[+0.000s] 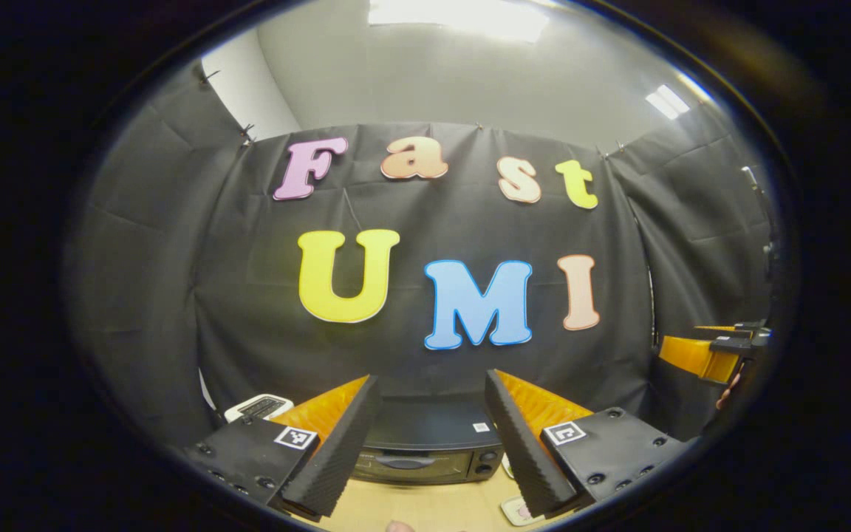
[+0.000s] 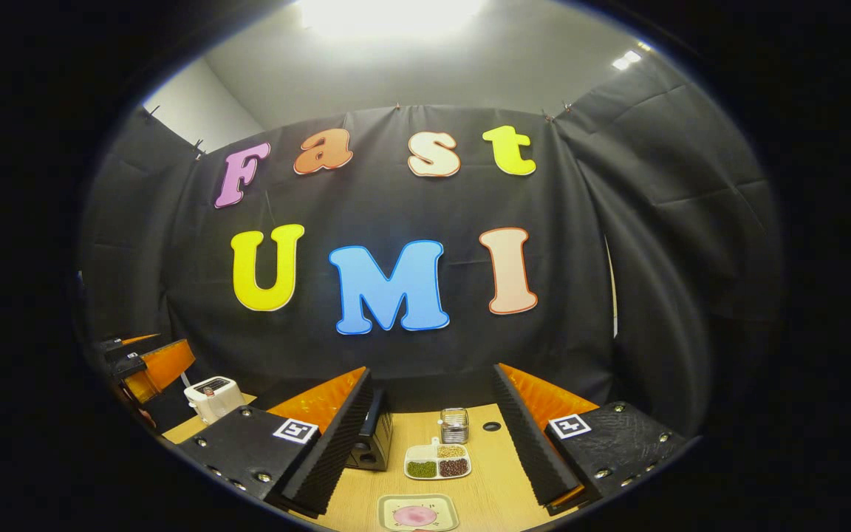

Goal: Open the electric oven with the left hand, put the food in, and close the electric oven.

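Note:
The black electric oven (image 1: 425, 447) stands on the wooden table (image 1: 425, 506) with its glass door closed, seen low between the fingers of my left gripper (image 1: 431, 378). That gripper is open, holds nothing and hangs well short of the oven. In the right gripper view, a pale square plate (image 2: 444, 519) carrying a pink piece of food (image 2: 415, 515) lies at the table's near edge. My right gripper (image 2: 431, 371) is open and empty above it. The oven's side (image 2: 370, 440) peeks out behind that gripper's left finger.
A white toaster (image 2: 213, 397) stands left of the oven. A divided tray of beans (image 2: 438, 462) and a small wire basket (image 2: 454, 425) sit mid-table, right of the oven. The other gripper shows at each view's edge: right (image 1: 713, 355), left (image 2: 148, 366).

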The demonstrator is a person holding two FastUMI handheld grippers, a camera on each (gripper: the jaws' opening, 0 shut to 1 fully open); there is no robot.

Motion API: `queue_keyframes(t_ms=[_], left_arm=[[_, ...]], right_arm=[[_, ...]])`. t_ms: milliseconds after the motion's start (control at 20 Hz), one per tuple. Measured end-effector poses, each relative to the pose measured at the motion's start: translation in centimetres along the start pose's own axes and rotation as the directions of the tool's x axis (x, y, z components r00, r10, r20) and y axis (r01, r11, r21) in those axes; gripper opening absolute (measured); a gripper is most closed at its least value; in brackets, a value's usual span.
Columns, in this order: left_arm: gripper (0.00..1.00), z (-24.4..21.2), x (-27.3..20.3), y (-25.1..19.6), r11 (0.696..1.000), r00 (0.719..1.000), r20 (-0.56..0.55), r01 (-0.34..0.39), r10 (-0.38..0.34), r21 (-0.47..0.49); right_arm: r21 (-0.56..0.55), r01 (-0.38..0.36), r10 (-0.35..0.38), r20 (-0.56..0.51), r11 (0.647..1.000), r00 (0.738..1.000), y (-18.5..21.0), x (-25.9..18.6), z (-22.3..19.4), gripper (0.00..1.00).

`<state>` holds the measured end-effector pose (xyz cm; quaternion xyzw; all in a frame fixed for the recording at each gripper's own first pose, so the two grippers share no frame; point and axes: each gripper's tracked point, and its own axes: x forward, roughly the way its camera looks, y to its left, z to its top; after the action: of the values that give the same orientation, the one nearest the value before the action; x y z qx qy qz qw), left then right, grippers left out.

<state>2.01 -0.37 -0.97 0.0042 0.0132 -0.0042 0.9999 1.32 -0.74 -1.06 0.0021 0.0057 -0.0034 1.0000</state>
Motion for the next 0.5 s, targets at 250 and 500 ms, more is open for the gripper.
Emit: queue_keyframes(t_ms=[250,500], left_arm=[[1.0,-3.8,2.9,0.3,1.0,0.997,-0.081,0.019,-0.019,0.001],[1.0,-10.1,7.0,0.9,0.999,0.975,-0.217,0.044,-0.042,0.001]], right_arm=[[-0.003,0.005,-0.005,-0.031,1.0,0.999,-0.3,0.7,-1.3,0.98],[-0.01,0.019,-0.02,-0.077,1.0,0.997,-0.8,1.6,-3.4,0.98]])
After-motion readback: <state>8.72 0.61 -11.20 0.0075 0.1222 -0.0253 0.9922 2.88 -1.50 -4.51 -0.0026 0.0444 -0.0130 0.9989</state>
